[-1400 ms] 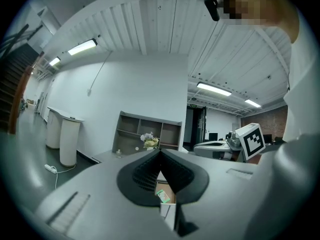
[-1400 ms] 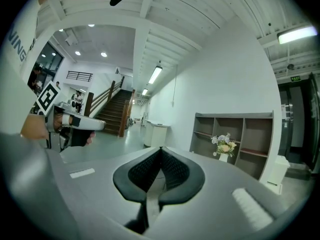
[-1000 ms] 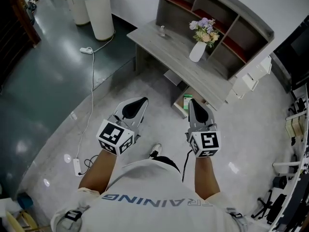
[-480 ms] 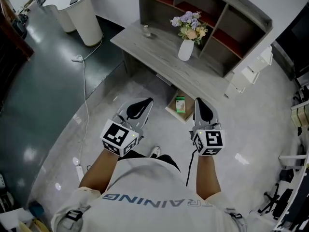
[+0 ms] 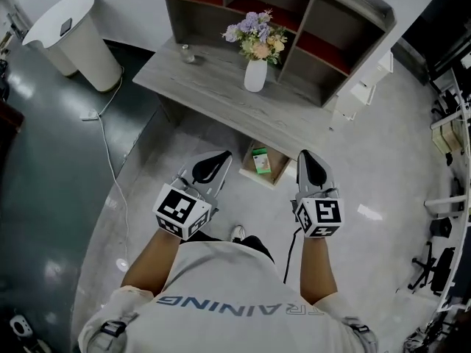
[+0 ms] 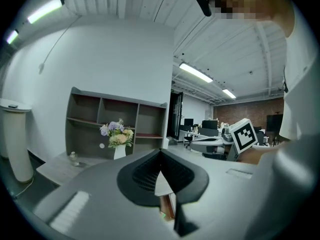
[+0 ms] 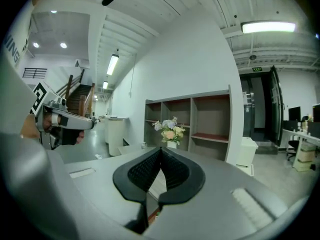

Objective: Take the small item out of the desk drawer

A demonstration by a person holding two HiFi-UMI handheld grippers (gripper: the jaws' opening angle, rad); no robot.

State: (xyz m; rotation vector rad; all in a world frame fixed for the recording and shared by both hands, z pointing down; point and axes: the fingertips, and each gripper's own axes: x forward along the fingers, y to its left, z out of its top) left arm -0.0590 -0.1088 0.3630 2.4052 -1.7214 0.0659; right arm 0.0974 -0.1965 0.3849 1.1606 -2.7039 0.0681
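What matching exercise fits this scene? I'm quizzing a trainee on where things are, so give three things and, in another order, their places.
Things:
1. vase of flowers
2. green box
3. phone

Places:
A. in the open drawer under the desk
B. on top of the white round stand
C. on the desk top, in front of the shelves

Pairs: 1-C, 2-A, 3-B
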